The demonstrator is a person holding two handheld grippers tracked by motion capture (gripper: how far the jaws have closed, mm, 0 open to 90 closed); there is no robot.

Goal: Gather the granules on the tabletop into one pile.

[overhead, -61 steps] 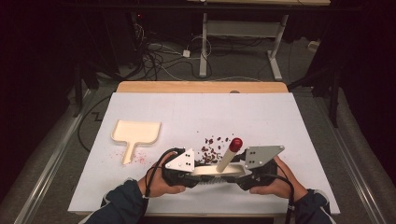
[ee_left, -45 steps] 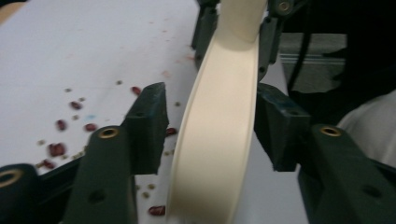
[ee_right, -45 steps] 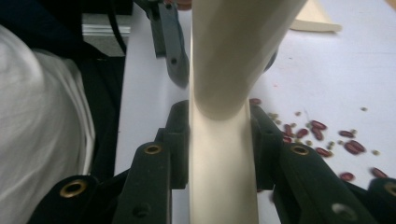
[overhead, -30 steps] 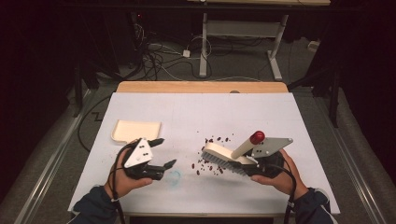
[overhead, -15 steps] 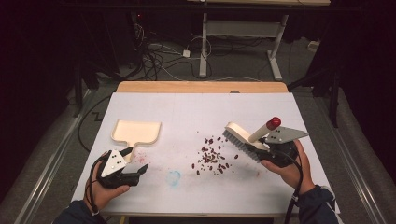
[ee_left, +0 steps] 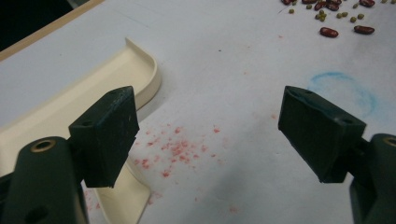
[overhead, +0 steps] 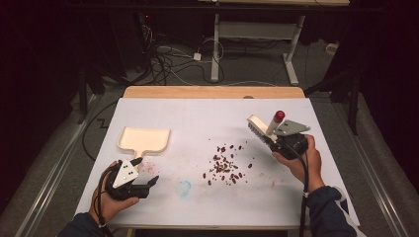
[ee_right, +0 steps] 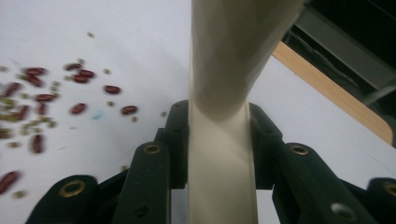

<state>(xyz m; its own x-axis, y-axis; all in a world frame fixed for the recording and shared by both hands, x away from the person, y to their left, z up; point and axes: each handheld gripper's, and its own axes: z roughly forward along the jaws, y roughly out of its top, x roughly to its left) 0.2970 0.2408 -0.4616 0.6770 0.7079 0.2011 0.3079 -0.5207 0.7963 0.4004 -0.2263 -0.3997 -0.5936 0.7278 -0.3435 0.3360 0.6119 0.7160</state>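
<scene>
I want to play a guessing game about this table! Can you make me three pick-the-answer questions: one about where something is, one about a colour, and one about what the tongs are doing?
1. Where is the dustpan?
A. beside the left tongs
B. under the beans
C. on the floor

2. What colour is the tip of the brush handle?
A. blue
B. red
C. green

3. What are the right tongs doing?
A. hanging open
B. lying flat on the table
C. squeezing the brush handle

Answers:
1 A, the dustpan lies on the table next to the open left tongs, away from the beans.
2 B, the knob on top is red.
3 C, the jaws press both sides of the cream handle.
</scene>
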